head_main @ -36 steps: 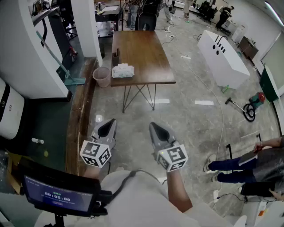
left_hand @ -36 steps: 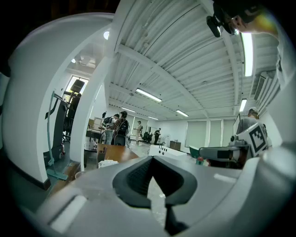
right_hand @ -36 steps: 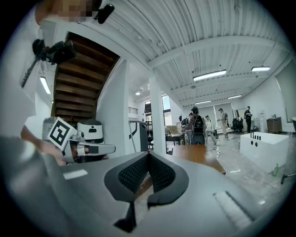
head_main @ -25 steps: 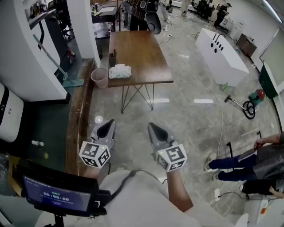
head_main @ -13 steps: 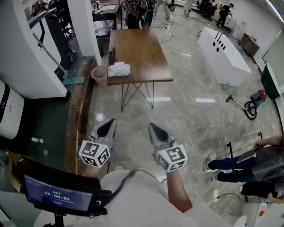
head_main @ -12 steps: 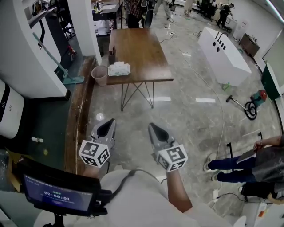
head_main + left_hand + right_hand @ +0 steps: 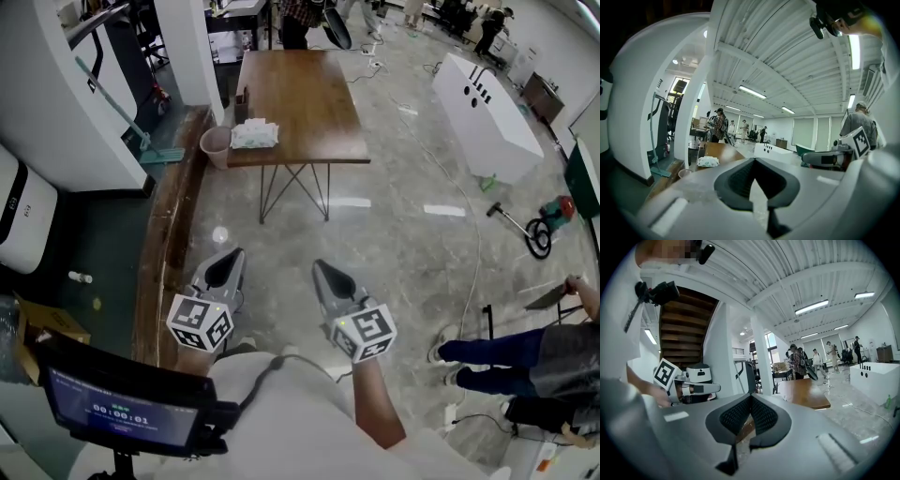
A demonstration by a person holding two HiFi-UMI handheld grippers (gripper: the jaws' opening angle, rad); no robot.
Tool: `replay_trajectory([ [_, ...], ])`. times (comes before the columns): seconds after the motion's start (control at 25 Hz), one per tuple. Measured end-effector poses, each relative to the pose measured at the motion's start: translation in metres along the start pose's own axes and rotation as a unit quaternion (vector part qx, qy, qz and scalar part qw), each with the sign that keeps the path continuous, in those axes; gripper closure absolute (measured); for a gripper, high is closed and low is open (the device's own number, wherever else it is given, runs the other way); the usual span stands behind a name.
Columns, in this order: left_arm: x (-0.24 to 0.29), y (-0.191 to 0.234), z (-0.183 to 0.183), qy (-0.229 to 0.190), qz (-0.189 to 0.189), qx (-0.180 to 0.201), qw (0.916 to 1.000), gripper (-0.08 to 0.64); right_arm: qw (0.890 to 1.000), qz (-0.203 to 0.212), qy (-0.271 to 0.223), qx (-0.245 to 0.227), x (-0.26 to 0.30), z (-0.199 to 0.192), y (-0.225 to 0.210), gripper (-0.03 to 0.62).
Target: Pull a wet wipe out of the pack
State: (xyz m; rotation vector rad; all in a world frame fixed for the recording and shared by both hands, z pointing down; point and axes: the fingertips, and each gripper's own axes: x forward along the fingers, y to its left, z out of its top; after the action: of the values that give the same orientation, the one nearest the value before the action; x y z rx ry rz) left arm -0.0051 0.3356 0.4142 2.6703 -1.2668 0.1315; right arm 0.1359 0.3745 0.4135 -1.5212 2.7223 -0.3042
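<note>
The white wet wipe pack (image 7: 255, 134) lies near the left front edge of a brown wooden table (image 7: 300, 103), far ahead of me; it also shows small in the left gripper view as the pack (image 7: 708, 161). My left gripper (image 7: 226, 266) and right gripper (image 7: 328, 277) hang side by side over the stone floor, well short of the table. Both point forward, jaws closed together with nothing between them. In the right gripper view the table (image 7: 806, 392) stands ahead to the right.
A pink bin (image 7: 216, 146) stands on the floor by the table's left corner, beside a white pillar (image 7: 187, 52). A white cabinet (image 7: 487, 117) lies to the right, with cables and a vacuum (image 7: 548, 220). People stand beyond the table; a seated person's legs (image 7: 487, 361) are at right.
The view has shifted forward: table and pack sit slightly higher and nearer the frame's top. Both grippers keep their place in the picture, still closed.
</note>
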Motion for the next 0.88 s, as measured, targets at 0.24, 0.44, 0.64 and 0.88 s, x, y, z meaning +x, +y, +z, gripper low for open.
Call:
replay_trajectory([
  [0.24,0.001,0.002,0.007,0.010,0.015,0.001,0.9998,0.554,1.000,0.008,0.000,0.015,0.003,0.004,-0.007,0.584],
  [0.44,0.008,0.007,0.016,0.008,0.021,0.006,0.9997,0.554,1.000,0.015,-0.003,0.015,0.008,0.009,-0.009,0.584],
  [0.64,0.015,0.000,0.024,0.004,0.014,0.019,0.9997,0.554,1.000,0.017,-0.003,0.013,0.007,0.017,-0.011,0.584],
  [0.88,0.025,0.005,0.027,0.000,0.020,0.008,0.9998,0.554,1.000,0.018,-0.003,0.005,0.013,0.028,-0.015,0.584],
])
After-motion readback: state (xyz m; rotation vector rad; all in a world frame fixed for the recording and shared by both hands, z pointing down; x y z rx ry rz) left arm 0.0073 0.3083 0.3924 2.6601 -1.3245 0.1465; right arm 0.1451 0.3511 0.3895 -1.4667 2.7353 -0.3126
